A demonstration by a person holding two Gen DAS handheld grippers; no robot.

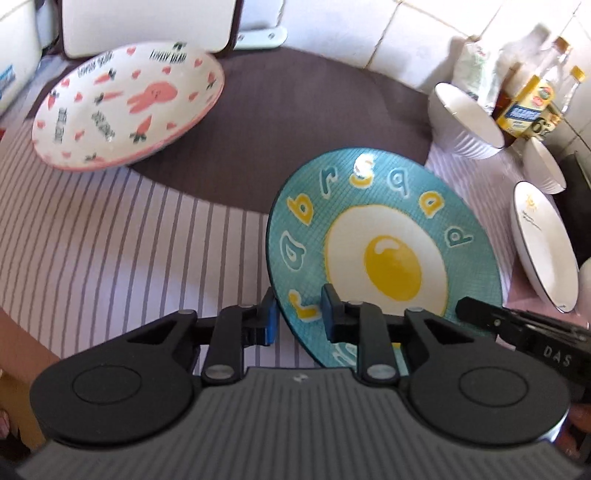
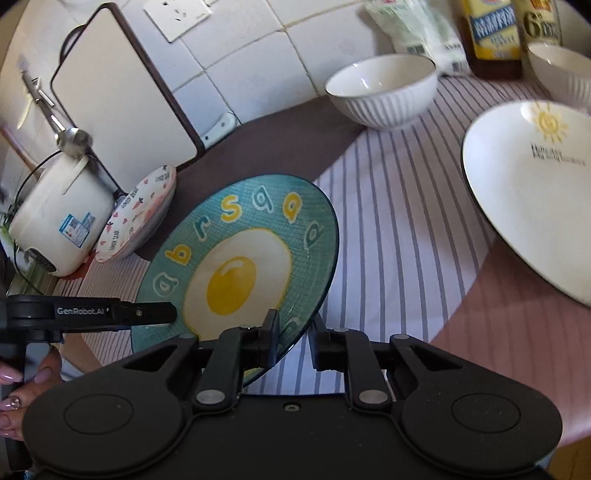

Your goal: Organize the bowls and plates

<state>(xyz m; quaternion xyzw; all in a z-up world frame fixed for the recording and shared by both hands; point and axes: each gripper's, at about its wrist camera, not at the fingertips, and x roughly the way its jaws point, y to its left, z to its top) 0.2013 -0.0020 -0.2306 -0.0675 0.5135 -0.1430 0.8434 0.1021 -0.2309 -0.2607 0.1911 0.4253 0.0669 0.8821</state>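
Note:
A teal plate with a fried-egg picture and letters is held by both grippers at its near rim. My left gripper is shut on the rim's left part, with one blue pad on each face. My right gripper is shut on the rim's right part of the same plate. Each wrist view shows a finger of the other gripper at the plate's edge. The plate looks tilted over the striped cloth. A pink bunny plate lies at the back left.
On the right are a white ribbed bowl, a second bowl and a white sun-print plate. Bottles stand by the tiled wall. A rice cooker and a cutting board stand at the back left.

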